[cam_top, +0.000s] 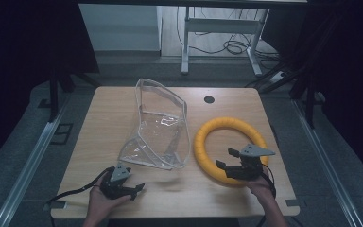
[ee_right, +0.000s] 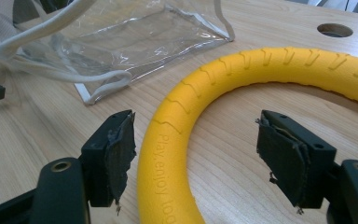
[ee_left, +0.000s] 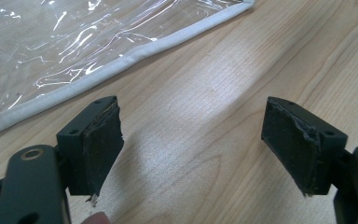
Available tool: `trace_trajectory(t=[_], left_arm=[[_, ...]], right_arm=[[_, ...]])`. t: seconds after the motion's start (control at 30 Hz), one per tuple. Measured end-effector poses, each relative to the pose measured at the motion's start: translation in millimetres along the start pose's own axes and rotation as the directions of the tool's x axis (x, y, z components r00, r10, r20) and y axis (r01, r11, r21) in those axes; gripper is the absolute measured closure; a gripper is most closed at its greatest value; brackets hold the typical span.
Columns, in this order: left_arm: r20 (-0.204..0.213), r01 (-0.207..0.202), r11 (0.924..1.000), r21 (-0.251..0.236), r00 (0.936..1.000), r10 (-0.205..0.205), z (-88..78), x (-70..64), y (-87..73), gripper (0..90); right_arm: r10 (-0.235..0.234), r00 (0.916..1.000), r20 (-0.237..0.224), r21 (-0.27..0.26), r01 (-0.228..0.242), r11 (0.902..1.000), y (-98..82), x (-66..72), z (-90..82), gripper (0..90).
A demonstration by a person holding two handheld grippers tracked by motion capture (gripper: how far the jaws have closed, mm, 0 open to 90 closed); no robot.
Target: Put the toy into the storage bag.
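A: While the right claw gapes wide, what sits between its jaws?
B: The yellow ring's near left arc, unpinched, flat on the counter.
A: And the left claw?
B: Open too, empty, near the left front edge. The clear bag stands just beyond it, left of the ring.

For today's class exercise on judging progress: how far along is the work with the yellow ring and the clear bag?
Nothing looks done: the yellow ring lies on the table beside the clear bag. In hand: the right gripper, jaws open, straddles the ring's rim. The left gripper is open over bare wood. Gripping and moving remain.
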State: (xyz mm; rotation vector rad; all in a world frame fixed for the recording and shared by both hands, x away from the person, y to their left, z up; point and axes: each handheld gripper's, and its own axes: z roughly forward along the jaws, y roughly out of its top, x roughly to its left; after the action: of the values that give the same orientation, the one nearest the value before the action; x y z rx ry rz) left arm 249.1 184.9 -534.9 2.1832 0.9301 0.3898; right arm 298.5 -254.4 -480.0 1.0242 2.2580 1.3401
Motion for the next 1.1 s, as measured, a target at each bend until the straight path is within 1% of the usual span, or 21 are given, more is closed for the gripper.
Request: trace_trajectory(t=[0.1,0.17,0.23,0.37,0.43,0.47,0.53,0.7,0.8,0.9,1.03,1.1], left_arm=[[0.003,-0.005,0.9999,0.009,1.0,0.005,1.5,0.0,-0.3,20.3],[0.007,-0.007,0.9999,0.013,1.0,0.006,3.0,-0.7,-0.8,20.3],[0.006,-0.005,1.0,0.009,1.0,0.005,1.8,-0.6,-0.5,20.3],[0.003,-0.005,1.0,0.002,1.0,0.005,-0.3,-0.4,-0.3,20.3],[0.003,-0.005,1.0,0.003,1.0,0.005,0.1,-0.5,-0.3,20.3],[0.005,-0.004,1.0,0.004,1.0,0.004,1.0,-0.7,-0.5,20.3],[0.004,-0.005,1.0,0.0,1.0,0.005,1.2,-0.8,-0.5,20.3],[0.002,-0.004,1.0,-0.003,1.0,0.004,0.8,-0.8,-0.4,20.5],[0.002,-0.003,1.0,0.0,1.0,0.003,0.9,-1.0,-0.5,20.5],[-0.001,-0.005,1.0,-0.003,1.0,0.005,-0.8,-0.3,0.0,20.4],[-0.004,0.002,0.9998,-0.018,1.0,-0.002,-5.0,0.1,0.9,20.4],[-0.004,0.0,0.9998,-0.019,1.0,0.0,-5.3,0.1,0.9,20.4]], right_arm=[[0.006,1.0,0.001,-0.004,-0.006,1.0,-1.9,-1.5,-0.7,28.8],[0.009,0.9999,-0.005,0.007,-0.009,0.9999,-4.4,-1.5,0.9,28.4],[0.005,0.9999,-0.011,0.013,-0.005,0.9999,-5.3,-0.5,1.8,28.4],[-0.014,0.9999,-0.005,0.019,0.014,0.9997,-6.1,2.0,2.5,28.6],[-0.016,0.9999,-0.004,0.022,0.016,0.9996,-6.6,2.5,3.2,28.6],[-0.021,0.9998,-0.002,0.033,0.021,0.9992,-7.9,2.5,5.1,28.7],[-0.021,0.9998,-0.001,0.039,0.021,0.999,-8.4,2.1,6.1,28.8],[-0.014,0.9999,-0.01,0.031,0.015,0.9994,-7.3,1.6,4.8,28.8],[-0.013,0.9998,-0.015,0.025,0.013,0.9996,-5.6,2.2,2.3,29.1],[-0.002,0.9991,-0.042,0.007,0.003,1.0,-1.5,4.0,-1.3,28.0],[-0.031,0.9985,-0.046,0.007,0.032,0.9995,7.6,8.1,-6.9,27.9],[-0.046,0.9977,-0.051,0.033,0.047,0.9983,11.5,8.7,-7.9,28.4]])
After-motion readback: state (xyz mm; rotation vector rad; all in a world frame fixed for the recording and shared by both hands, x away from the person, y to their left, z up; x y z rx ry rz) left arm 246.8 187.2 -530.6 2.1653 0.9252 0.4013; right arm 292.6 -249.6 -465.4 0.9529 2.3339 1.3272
